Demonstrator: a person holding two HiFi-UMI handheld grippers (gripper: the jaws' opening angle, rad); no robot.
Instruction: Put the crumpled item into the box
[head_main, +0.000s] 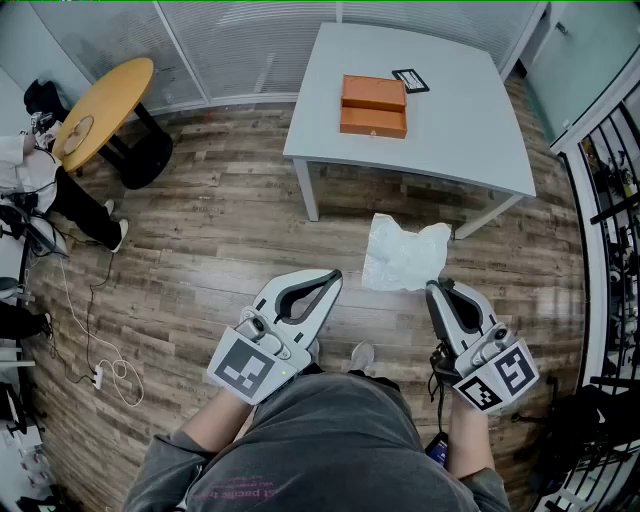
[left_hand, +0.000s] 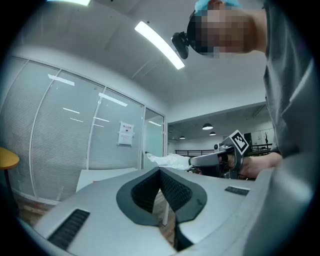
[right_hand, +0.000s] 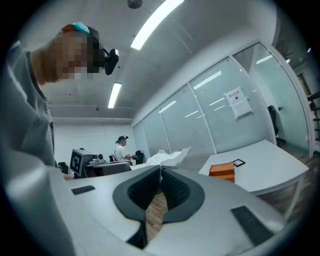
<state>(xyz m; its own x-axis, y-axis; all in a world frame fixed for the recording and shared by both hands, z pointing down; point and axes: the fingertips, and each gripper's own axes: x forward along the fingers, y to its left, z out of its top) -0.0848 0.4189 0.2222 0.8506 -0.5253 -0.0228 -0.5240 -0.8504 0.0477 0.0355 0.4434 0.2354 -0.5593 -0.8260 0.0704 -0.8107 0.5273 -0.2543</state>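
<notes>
A white crumpled sheet (head_main: 404, 256) hangs in the air over the wood floor, pinched at its lower right corner by my right gripper (head_main: 437, 285), which is shut on it. From the right gripper view the sheet (right_hand: 168, 156) sticks up just past the closed tips (right_hand: 161, 170). The orange box (head_main: 373, 105) lies closed on the grey table (head_main: 450, 130) farther ahead, also seen as the box (right_hand: 222, 171). My left gripper (head_main: 334, 276) is shut and holds nothing, level with the right one. Its own view shows the sheet (left_hand: 167, 160) at the right gripper (left_hand: 200, 160).
A black card (head_main: 410, 80) lies beside the box. A round yellow table (head_main: 100, 105) stands at far left, with a person (head_main: 40, 185) beside it and a white cable (head_main: 100, 370) on the floor. A black railing (head_main: 615, 200) runs along the right. Glass walls close the back.
</notes>
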